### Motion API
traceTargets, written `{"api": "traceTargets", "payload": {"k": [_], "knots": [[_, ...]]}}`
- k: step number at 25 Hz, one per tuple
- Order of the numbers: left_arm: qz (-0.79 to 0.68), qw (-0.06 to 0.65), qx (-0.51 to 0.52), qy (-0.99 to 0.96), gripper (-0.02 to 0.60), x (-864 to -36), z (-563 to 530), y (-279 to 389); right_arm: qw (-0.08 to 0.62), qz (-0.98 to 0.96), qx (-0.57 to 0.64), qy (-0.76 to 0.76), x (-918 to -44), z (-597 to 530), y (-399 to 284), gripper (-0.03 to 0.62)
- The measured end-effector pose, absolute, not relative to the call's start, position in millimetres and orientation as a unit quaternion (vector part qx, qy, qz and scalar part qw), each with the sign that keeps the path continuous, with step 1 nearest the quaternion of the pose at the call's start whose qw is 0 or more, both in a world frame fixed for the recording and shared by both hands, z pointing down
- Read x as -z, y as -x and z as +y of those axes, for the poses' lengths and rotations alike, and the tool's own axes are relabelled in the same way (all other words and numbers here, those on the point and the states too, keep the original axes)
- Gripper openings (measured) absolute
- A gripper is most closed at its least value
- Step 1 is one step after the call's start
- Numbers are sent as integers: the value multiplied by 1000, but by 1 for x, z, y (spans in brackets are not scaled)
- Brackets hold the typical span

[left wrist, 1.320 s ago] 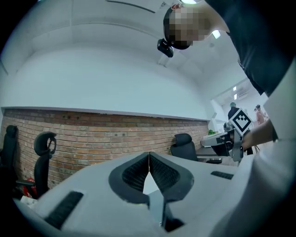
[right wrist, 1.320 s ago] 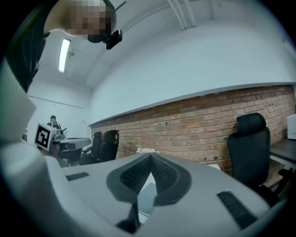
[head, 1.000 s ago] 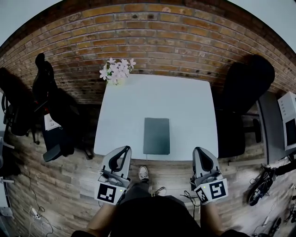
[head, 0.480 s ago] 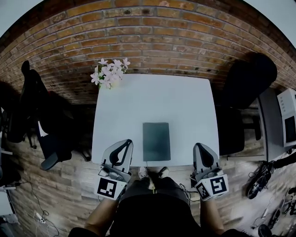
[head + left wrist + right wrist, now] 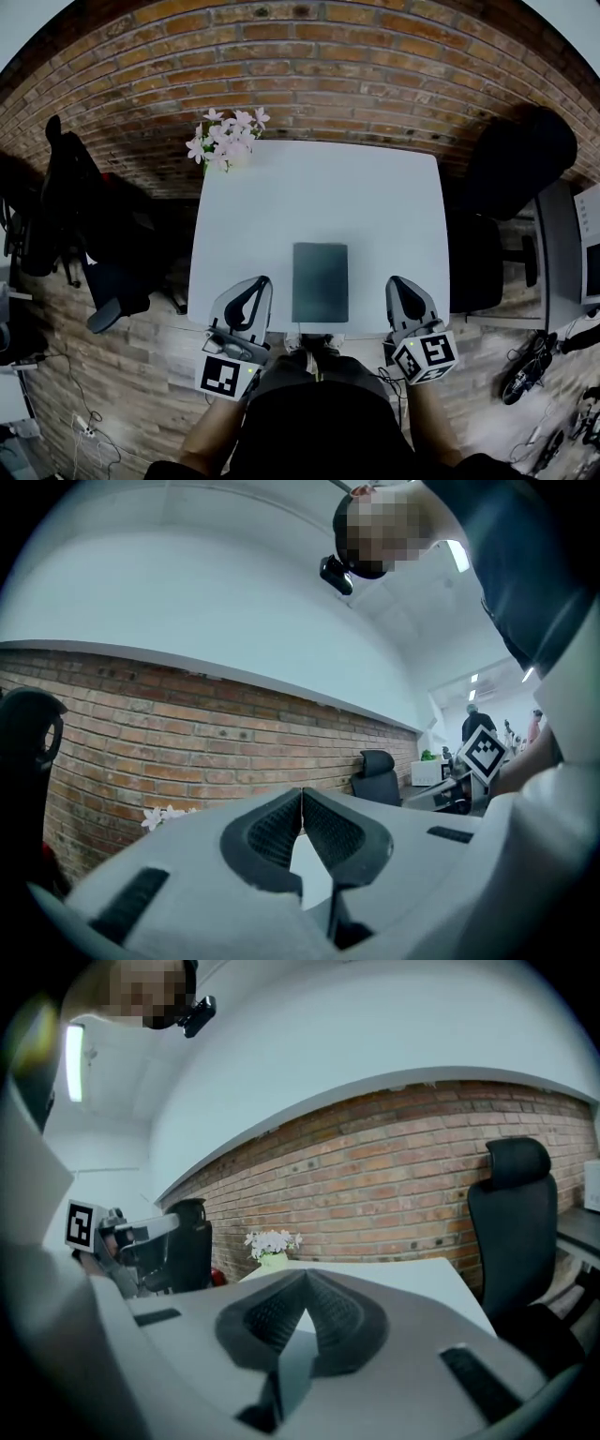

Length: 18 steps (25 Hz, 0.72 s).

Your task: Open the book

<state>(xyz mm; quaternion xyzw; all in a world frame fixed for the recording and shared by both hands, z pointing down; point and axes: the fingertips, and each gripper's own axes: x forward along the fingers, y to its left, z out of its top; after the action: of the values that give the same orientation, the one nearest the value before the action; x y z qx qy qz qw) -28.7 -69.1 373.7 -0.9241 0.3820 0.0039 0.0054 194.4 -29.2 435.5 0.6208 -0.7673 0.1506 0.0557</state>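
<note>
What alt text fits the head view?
A closed dark book lies near the front edge of a white table, flanked by the left tool and right tool, both shut and empty. Pale flowers stand at the table's far left corner, before a brick wall.

The left claw is closed, empty, facing a brick wall and white flowers.

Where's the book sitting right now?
In the head view, the closed dark book lies near the front edge of the white table, centred between the left gripper and right gripper, touching neither.
</note>
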Motion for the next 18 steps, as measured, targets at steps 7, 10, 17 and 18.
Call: {"api": "traceTargets", "payload": {"k": [7,10,17,18], "knots": [[384,-13,15,923,25,-395,-69,31,88,-763,-234,-595,-515,-36,-173,12],[387,-25,26,921,26,-405,-67,36,96,-765,-263,-579,-543,-41,-162,27],[397,-35,44,916,26,-417,-61,46,132,-743,-332,-567,-615,-54,-157,125],[399,-36,47,915,25,-418,-60,48,135,-739,-338,-566,-622,-55,-158,129]]}}
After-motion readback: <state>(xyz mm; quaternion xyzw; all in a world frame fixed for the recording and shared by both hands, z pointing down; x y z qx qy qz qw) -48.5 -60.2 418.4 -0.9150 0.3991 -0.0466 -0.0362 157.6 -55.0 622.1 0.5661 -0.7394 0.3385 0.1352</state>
